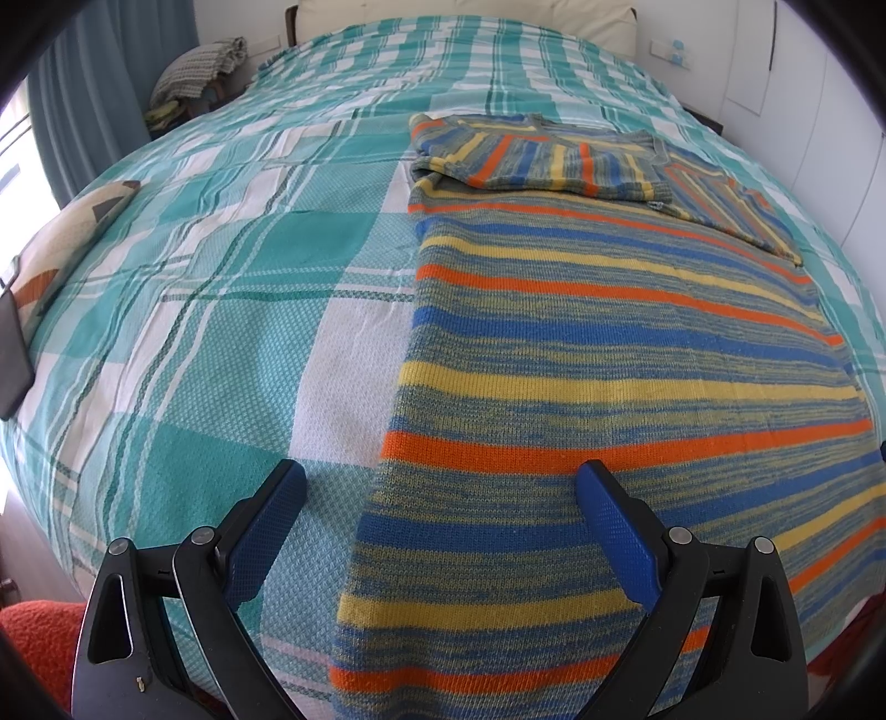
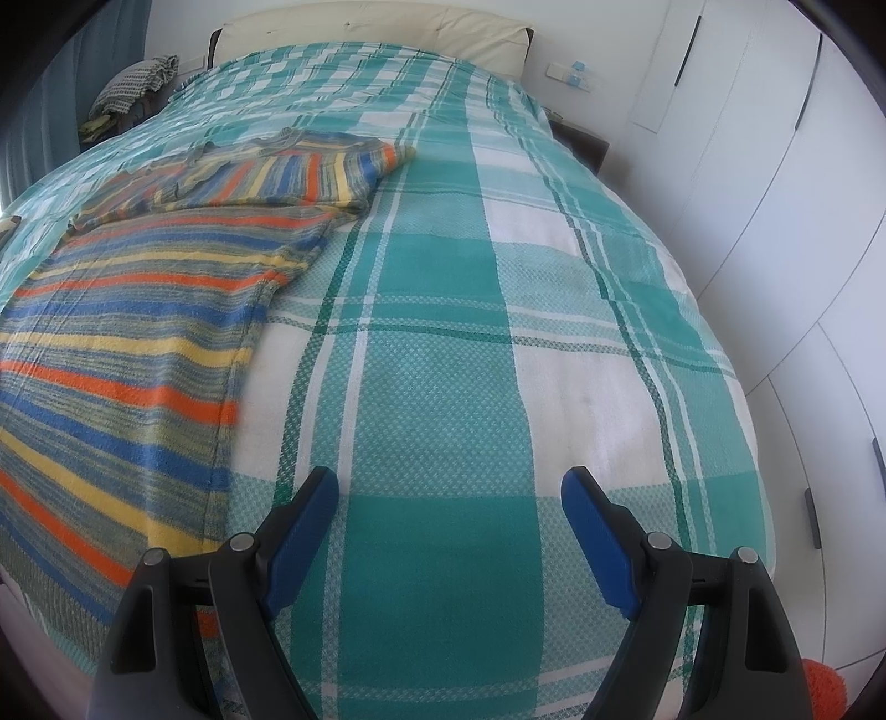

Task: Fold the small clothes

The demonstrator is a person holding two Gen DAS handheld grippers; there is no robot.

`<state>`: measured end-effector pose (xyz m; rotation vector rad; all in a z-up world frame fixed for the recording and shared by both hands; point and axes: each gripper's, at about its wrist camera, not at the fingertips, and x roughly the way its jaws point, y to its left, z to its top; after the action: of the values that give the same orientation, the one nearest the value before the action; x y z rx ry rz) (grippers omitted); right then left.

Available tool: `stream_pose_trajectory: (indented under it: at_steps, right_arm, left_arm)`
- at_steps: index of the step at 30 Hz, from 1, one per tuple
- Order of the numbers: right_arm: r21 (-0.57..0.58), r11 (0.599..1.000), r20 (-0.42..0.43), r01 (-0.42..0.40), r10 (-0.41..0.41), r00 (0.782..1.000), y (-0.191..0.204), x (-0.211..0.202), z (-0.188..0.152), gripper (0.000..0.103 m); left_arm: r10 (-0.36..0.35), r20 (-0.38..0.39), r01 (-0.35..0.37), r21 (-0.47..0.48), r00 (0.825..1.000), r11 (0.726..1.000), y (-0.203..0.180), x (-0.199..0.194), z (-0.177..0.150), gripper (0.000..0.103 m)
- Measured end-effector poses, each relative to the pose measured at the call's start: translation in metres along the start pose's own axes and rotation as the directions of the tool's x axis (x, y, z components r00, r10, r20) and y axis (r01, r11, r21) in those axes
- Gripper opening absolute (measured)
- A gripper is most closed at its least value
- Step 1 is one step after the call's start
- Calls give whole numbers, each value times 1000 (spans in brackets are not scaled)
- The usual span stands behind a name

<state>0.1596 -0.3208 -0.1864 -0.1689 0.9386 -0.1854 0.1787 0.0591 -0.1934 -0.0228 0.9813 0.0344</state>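
Observation:
A striped knit sweater (image 1: pixel 609 354) in blue, yellow, orange and grey lies flat on the bed, its sleeves folded across the far end (image 1: pixel 554 155). My left gripper (image 1: pixel 440 487) is open and empty above the sweater's near left edge, one finger over the bedspread, one over the knit. In the right wrist view the sweater (image 2: pixel 127 343) lies at the left. My right gripper (image 2: pixel 449 493) is open and empty over bare bedspread, to the right of the sweater.
A teal and white checked bedspread (image 1: pixel 221 310) covers the bed (image 2: pixel 454 310). A cream headboard (image 2: pixel 376 27) stands at the far end. White wardrobe doors (image 2: pixel 775 194) run along the right. A patterned cushion (image 1: pixel 61 243) lies at the left edge.

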Motion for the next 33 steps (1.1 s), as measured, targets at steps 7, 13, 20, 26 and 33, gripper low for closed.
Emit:
stream_pose_trajectory:
  at_steps: [7, 13, 20, 26, 33]
  right_arm:
    - [1, 1000, -1, -1, 1, 1000, 0, -1, 0, 82]
    - [5, 1000, -6, -6, 6, 1000, -1, 0, -1, 82]
    - [5, 1000, -6, -6, 6, 1000, -2, 0, -1, 82]
    - [30, 999, -10, -14, 15, 1000, -11, -7, 3, 82]
    - [184, 916, -35, -358, 370, 929, -40, -44, 3, 82]
  left_arm:
    - [1, 0, -1, -1, 1000, 1000, 0, 0, 0, 99]
    - [1, -1, -1, 0, 1000, 1000, 0, 0, 0, 99]
    - [1, -1, -1, 0, 1000, 1000, 0, -1, 0, 98]
    - [-21, -41, 18, -72, 999, 997, 16, -22, -2, 98]
    - [-83, -214, 58, -118, 973, 991, 39, -37, -41, 98]
